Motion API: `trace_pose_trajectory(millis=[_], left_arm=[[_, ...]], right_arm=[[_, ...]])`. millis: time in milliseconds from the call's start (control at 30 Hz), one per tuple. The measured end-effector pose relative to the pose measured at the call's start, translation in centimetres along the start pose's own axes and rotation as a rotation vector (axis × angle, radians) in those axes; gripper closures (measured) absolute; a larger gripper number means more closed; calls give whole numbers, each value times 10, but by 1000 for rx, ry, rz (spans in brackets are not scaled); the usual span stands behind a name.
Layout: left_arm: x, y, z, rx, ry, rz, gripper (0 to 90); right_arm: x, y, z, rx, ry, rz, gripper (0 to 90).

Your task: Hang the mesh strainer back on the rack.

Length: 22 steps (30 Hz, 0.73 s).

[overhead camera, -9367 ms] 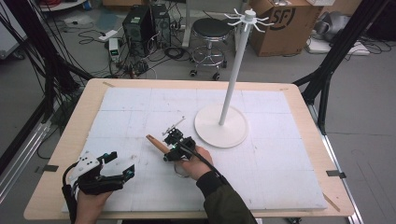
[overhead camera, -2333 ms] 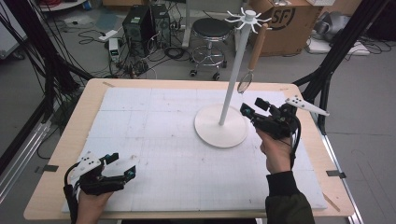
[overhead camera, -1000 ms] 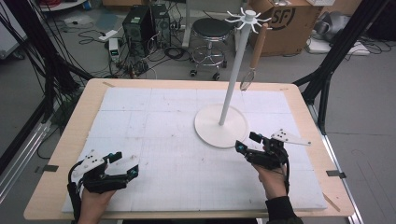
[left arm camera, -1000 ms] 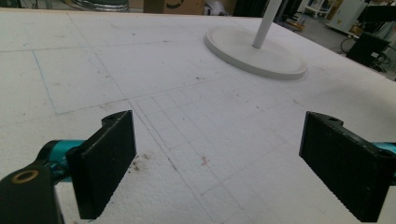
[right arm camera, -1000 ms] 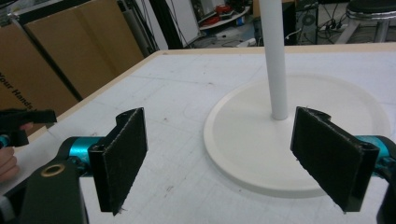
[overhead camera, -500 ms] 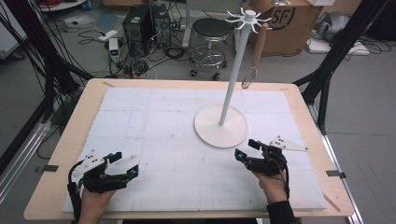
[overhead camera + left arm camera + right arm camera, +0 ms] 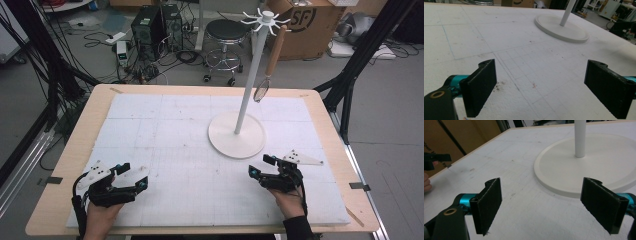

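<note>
- L gripper (image 7: 131,178) sitting at table's (image 7: 65,165) 7 o'clock – jaws spread, empty.
- R gripper (image 7: 262,166) resting at 5 o'clock – jaws gaping wide.
- Whisk (image 7: 270,62) hanging off stand (image 7: 248,80), 1 o'clock.

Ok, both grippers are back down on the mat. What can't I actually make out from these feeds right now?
- How the wooden-handled whisk catches on the stand: the hook at the top is too small in the high view.
- The stand's top and the whisk: cut off by the upper edge in both gripper views, which show just pole and base.
- The right hand: mostly covered by the right gripper in the high view.
</note>
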<state>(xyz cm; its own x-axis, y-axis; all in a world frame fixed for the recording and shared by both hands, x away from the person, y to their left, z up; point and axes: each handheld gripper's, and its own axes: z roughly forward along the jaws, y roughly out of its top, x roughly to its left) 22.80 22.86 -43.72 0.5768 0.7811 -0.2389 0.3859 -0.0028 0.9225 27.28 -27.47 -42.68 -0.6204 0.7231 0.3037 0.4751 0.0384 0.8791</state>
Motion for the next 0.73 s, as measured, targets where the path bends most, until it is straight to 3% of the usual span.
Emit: trace_pose_trajectory(millis=[733], left_arm=[[-1,0,1,11,0,2,116]], right_arm=[[-3,-2,-3,-21,4,23,159]])
